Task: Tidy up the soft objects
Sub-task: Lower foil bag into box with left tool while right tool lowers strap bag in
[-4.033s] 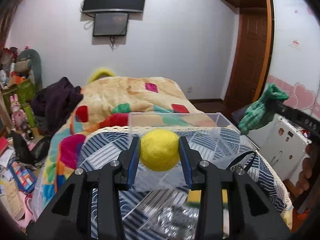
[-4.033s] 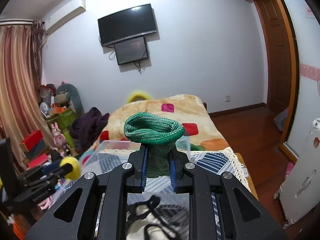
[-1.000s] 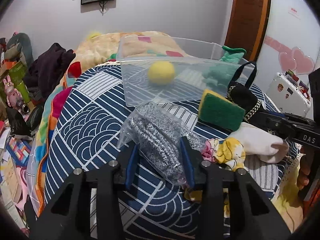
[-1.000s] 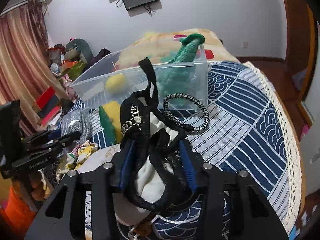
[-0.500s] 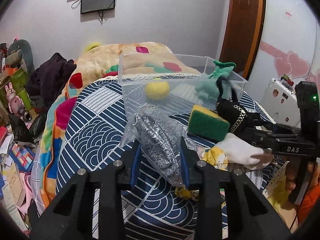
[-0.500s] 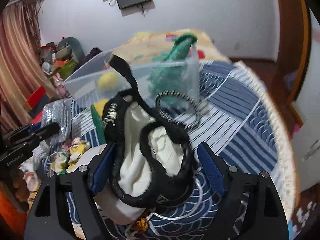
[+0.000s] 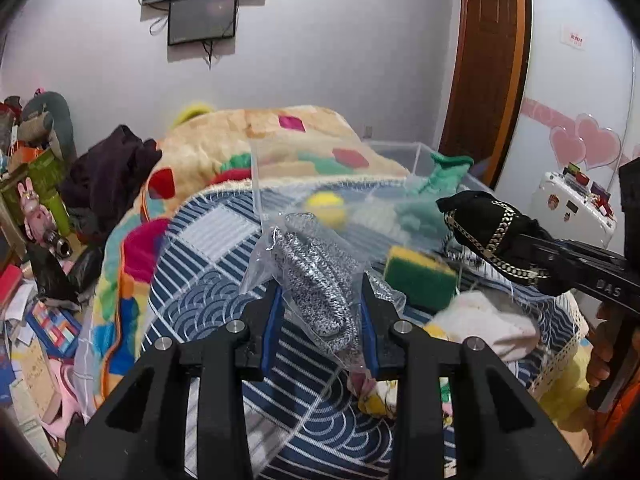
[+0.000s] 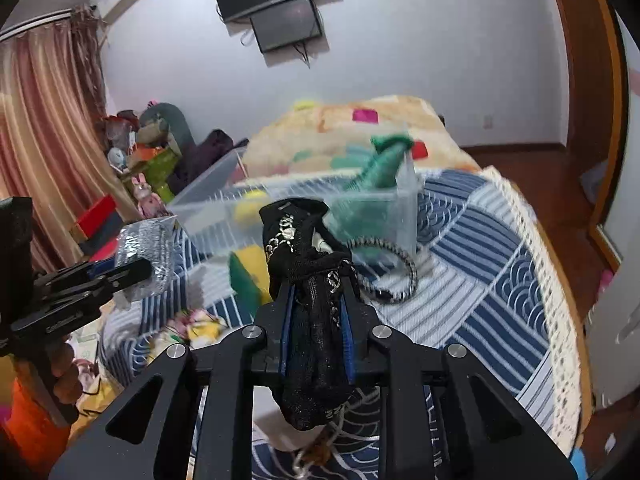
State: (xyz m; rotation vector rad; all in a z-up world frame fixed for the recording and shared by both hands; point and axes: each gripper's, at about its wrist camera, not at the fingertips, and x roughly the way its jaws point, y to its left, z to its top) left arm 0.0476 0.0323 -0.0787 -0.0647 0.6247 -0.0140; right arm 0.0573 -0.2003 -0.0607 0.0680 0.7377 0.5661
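Left tongs [image 7: 322, 304]: clamped on bagged steel scourer [image 7: 316, 280], held above cloth-covered tabletop [image 7: 224, 300]. Right tongs [image 8: 316, 312]: clamped on black chain-trimmed pouch [image 8: 308, 280], lifted off tabletop. Clear bin [image 8: 288, 208] toward far edge: holds yellow ball [image 7: 325, 208], green knit item [image 8: 378, 168] draped over right wall. Near bin, on tabletop: green-yellow sponge [image 7: 420, 276], braided ring [image 8: 394, 268], white cloth [image 7: 484, 324], yellow floral fabric [image 8: 200, 326] toward near edge.
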